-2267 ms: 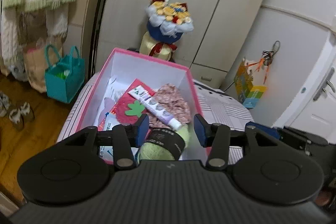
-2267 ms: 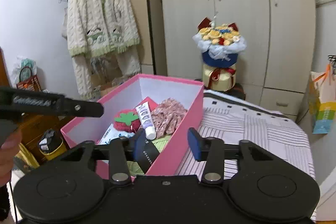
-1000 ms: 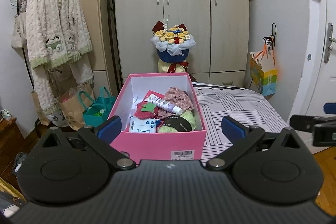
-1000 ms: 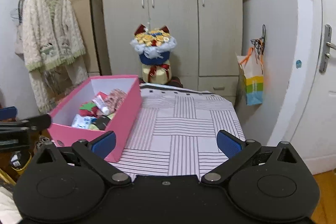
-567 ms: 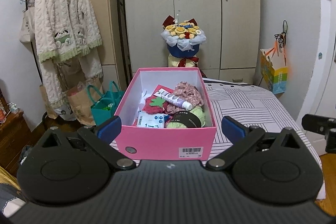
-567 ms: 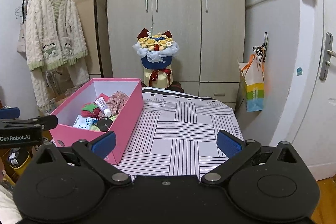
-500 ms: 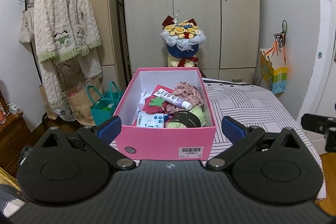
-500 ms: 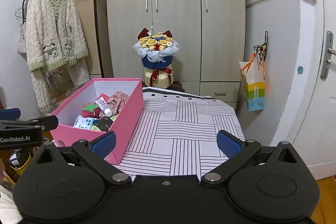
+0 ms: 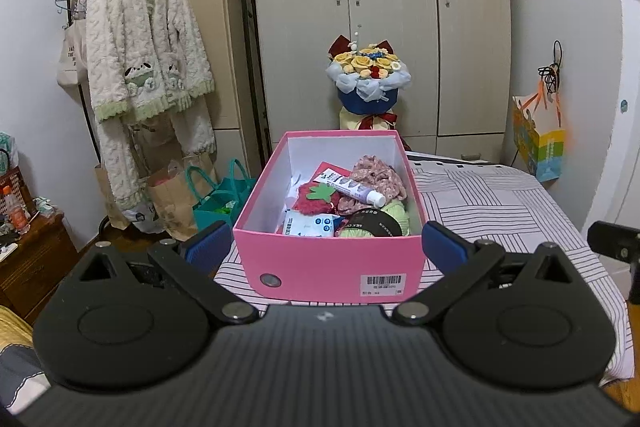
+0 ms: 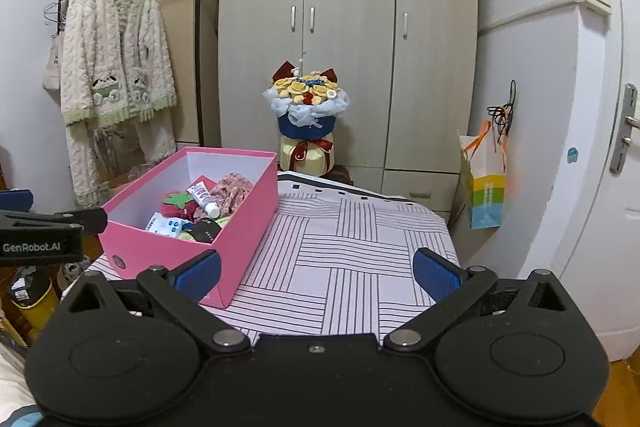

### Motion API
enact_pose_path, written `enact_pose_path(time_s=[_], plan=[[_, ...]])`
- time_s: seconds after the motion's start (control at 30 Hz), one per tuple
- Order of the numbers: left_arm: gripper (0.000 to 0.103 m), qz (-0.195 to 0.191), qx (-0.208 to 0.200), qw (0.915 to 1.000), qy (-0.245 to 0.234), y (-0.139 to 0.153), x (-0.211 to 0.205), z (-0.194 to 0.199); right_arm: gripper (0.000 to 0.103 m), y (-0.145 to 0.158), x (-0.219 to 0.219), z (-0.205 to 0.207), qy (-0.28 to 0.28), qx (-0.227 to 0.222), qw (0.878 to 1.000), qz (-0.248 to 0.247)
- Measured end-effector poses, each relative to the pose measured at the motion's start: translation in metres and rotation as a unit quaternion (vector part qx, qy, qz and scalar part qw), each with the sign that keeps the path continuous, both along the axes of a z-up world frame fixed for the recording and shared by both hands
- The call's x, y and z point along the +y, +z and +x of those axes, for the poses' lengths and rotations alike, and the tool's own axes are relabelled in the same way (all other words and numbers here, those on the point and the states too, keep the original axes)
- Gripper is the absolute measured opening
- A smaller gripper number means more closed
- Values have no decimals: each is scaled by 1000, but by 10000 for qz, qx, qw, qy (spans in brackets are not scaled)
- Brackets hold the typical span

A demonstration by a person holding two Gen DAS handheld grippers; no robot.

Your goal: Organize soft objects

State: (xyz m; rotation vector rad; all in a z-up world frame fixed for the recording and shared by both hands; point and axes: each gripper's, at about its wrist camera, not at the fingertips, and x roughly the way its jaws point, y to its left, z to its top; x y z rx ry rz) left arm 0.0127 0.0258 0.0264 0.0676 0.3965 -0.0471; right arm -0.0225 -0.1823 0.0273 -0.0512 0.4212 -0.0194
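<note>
A pink box [image 9: 320, 269] stands on the striped bed, also in the right wrist view [image 10: 160, 251]. It holds a red strawberry plush [image 9: 314, 195], a floral cloth [image 9: 380, 175], a white tube [image 9: 352, 187], a wipes pack [image 9: 306, 225] and a green yarn ball with a black band [image 9: 374, 225]. My left gripper [image 9: 325, 247] is open and empty, just in front of the box. My right gripper [image 10: 316, 271] is open and empty, over the bed to the right of the box.
The striped bed cover [image 10: 352, 247] stretches right of the box. A flower bouquet [image 9: 368, 83] stands before the wardrobe [image 9: 360, 7]. A cardigan [image 9: 140, 47] hangs at the left, bags [image 9: 216, 191] below it. A paper bag [image 10: 484, 183] hangs beside the door [image 10: 608, 147].
Both grippers have pulled back from the box and opened wide. Over the last half second they have barely moved.
</note>
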Motion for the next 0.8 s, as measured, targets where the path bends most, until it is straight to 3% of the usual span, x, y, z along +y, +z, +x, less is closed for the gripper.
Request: enact_pose_path(time_s=[0.4,0.8], plan=[[103,51,-106,9999,-26,-9,-6,-6,103,-11,-1,-3,-346,-194,9990,-216],[103,89,-89,9999,19,-14,-9,-8,103,-14,-7,-4,-424,-150,9989,-112]])
